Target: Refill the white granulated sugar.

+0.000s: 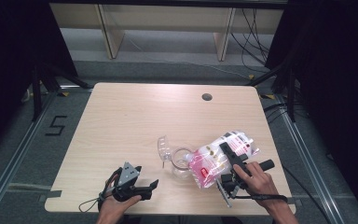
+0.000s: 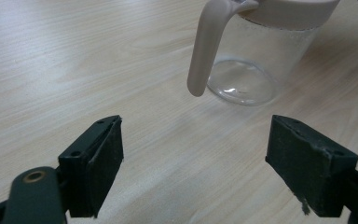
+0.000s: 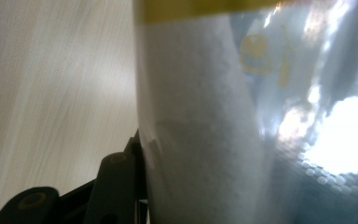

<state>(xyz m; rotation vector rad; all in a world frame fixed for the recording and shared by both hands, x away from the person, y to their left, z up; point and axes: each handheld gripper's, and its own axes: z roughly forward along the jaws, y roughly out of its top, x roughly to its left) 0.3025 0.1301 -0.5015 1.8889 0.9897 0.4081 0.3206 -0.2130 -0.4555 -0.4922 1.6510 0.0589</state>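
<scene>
Two grippers: one in each of the person's hands, both low at the near edge of the wooden table (image 1: 121,112).
Left gripper (image 1: 150,187): held in the left hand (image 1: 116,205) at the near left of the table; its jaws stand wide apart with nothing between them, bare wood showing in the gap in the left gripper view (image 2: 193,158).
Right gripper (image 1: 228,154): held in the right hand (image 1: 256,182) at the near right; it lies over the bag, and whether its jaws are closed on the film cannot be told.
Bag (image 1: 216,158): clear plastic with pink and white print, filled with white grains; it lies tilted on the table's near right, its lower end touching the pitcher. In the right gripper view the bag (image 3: 205,121) presses against the one visible jaw, a yellow band across its top.
Pitcher (image 1: 179,163): clear, with a pale lid and handle, standing between the two grippers; in the left gripper view the pitcher (image 2: 256,51) is ahead of the open jaws, handle toward them.
Clear piece (image 1: 163,145): small transparent part just beside the pitcher, on its far left.
</scene>
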